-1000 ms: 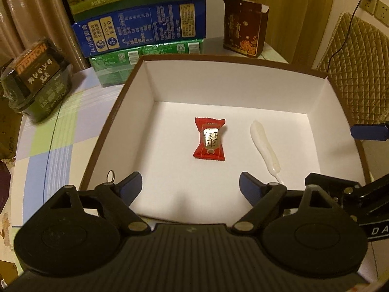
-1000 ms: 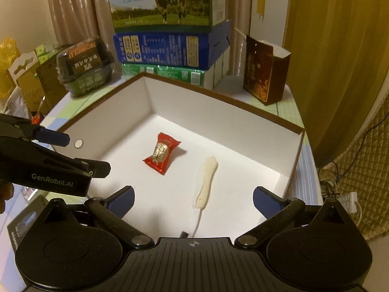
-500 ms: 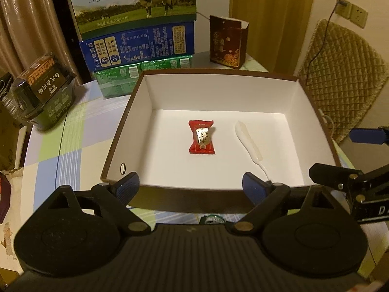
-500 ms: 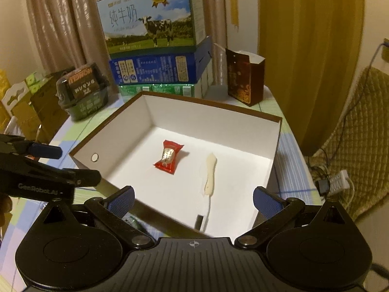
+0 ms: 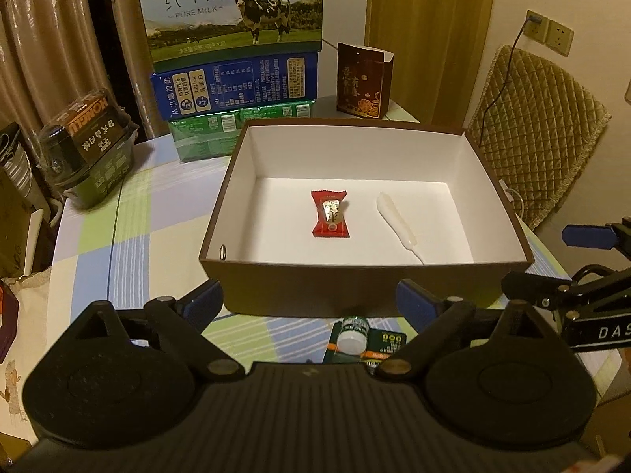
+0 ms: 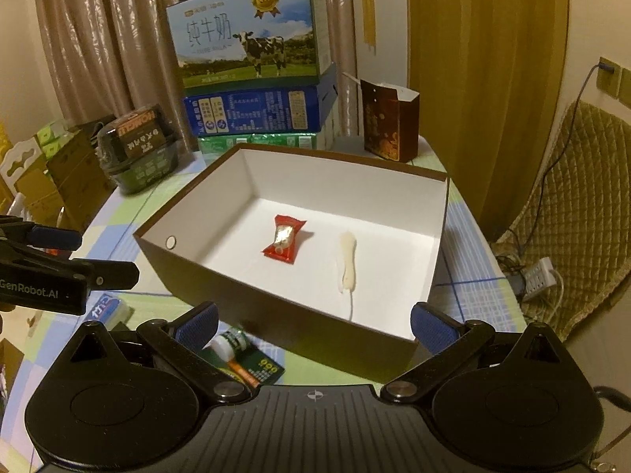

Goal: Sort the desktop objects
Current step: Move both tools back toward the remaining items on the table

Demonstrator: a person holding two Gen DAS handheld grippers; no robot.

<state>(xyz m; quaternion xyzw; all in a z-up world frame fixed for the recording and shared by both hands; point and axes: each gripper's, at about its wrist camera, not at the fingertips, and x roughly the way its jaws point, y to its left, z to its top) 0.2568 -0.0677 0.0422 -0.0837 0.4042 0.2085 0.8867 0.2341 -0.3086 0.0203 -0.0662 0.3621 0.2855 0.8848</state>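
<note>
The brown cardboard box with white lining (image 5: 366, 280) sits on the checked tablecloth (image 5: 130, 213) and already holds a red-wrapped candy (image 5: 330, 214) and, just beside it, a slim white sachet with a thin tail (image 5: 396, 222), both lying with their long axes running from the near wall toward the far one. What is left to sort, I judge, lies outside it: a small green-labelled bottle with a white cap (image 5: 352, 334) on its side atop a dark green card with an orange stripe (image 6: 256, 368), just in front of the box's near wall. The left gripper (image 5: 311, 301) hovers with its blue-padded jaws spread wide — they have just been opening, with nothing between them — and the bottle lies below and slightly right of its midline, cap toward the camera. The right gripper (image 6: 313, 323) also stands wide and empty; from its view the bottle sits by its left finger, so neither hand is clearly nearer. Readable print: "PURE MILK" on the cow-printed milk carton (image 5: 232, 8), "GenRobot.AI" on the left gripper's side seen from the right wrist view, and "HONGLU" upside down on the wrapped dark snack package (image 5: 88, 146).
</note>
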